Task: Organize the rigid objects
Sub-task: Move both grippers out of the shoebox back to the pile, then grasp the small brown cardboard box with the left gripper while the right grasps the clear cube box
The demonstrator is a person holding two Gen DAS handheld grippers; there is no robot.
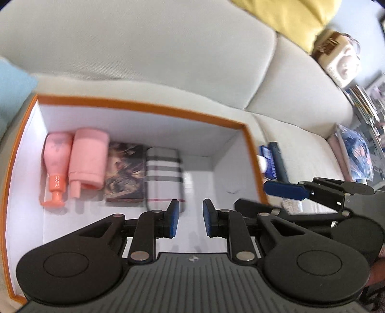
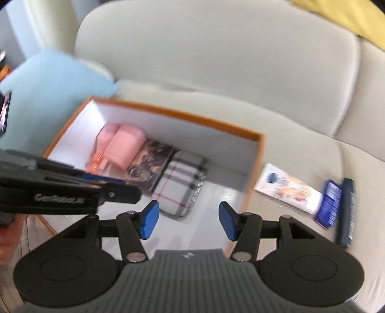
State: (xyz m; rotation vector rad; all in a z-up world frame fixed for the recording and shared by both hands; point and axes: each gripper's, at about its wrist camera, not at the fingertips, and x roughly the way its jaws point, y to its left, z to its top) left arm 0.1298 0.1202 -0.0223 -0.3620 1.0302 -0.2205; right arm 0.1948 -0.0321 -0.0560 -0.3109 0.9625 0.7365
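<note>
An orange-rimmed white box sits on a pale sofa. In it lie two pink bottles, a dark patterned box and a plaid case side by side. My left gripper is open and empty over the box floor, just in front of the plaid case. My right gripper is open and empty over the box's right part. Right of the box lie a white tube, a blue packet and a dark stick.
A light blue cushion lies left of the box. A yellow cushion and a cream item sit at the far right. The sofa's backrest rises behind the box. Magazines and a blue bag lie beyond the sofa's end.
</note>
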